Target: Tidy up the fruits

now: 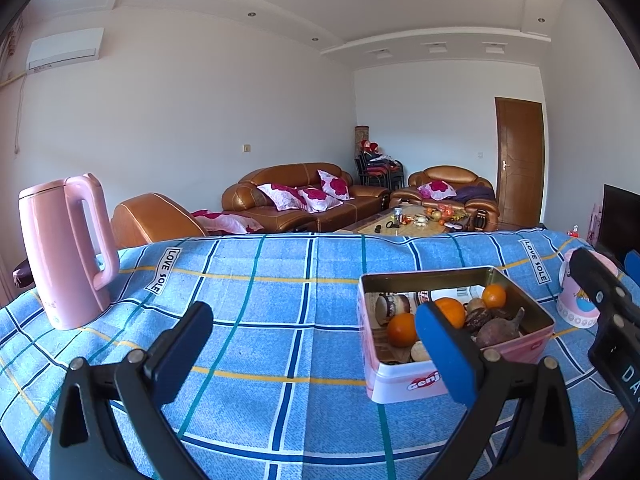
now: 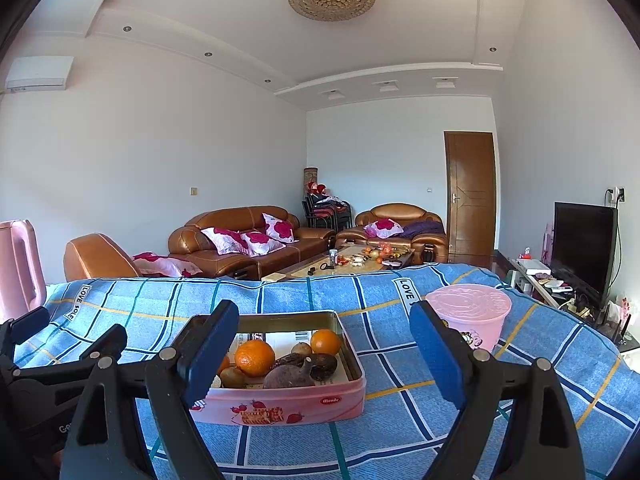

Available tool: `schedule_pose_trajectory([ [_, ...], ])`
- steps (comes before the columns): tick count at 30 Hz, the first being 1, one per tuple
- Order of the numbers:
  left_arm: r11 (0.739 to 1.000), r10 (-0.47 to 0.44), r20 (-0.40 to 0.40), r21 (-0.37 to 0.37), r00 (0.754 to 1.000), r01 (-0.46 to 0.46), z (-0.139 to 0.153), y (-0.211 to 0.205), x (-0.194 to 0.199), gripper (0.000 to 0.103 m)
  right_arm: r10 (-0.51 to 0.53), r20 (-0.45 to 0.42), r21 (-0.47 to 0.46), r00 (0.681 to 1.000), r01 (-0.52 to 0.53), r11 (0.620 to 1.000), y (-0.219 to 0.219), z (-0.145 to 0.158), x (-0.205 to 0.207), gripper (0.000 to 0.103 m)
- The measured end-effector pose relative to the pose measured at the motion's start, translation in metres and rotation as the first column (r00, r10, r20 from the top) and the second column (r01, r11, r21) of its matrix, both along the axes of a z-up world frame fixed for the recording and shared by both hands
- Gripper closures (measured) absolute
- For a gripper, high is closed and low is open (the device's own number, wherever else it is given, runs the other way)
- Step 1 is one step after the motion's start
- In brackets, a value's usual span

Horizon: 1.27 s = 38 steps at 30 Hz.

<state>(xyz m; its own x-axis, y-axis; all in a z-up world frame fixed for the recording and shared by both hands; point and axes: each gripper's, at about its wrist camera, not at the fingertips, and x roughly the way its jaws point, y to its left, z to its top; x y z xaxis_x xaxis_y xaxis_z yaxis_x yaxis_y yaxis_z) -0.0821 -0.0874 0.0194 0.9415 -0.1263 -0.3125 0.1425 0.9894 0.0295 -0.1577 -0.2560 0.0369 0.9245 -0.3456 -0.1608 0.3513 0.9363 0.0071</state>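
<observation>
Both grippers, left (image 1: 314, 350) and right (image 2: 324, 350), hover with fingers wide and empty before the pink tin (image 2: 280, 404) at lower centre, ready to pick fruit such as the orange (image 2: 255, 357)

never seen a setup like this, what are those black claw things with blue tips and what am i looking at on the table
Those claws are two hand-held grippers, one in each of a person's hands, each with a wide-angle camera looking along its two fingers. One picture comes from the left gripper, the other from the right gripper. Both stand open and hold nothing.

They face a table under a blue checked cloth. On it sits an open pink tin holding oranges and some darker fruits. A pink kettle stands to the left, and a pink tub with a lid to the right. Behind is a living room with brown sofas.
</observation>
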Motion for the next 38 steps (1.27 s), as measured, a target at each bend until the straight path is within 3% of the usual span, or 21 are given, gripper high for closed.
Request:
schedule_pose_trajectory([
  [26, 1.000, 0.019, -0.046, 0.003, 0.999, -0.019, -0.002, 0.000, 0.007, 0.000, -0.005, -0.012, 0.005, 1.000, 0.006, 1.000, -0.003, 0.000, 0.000, 0.015],
  [38, 1.000, -0.024, -0.053, -0.013, 0.998, 0.024, -0.003, -0.001, 0.006, 0.000, -0.044, -0.038, 0.033, 0.998, 0.045, 0.998, -0.011, -0.005, 0.001, 0.015],
])
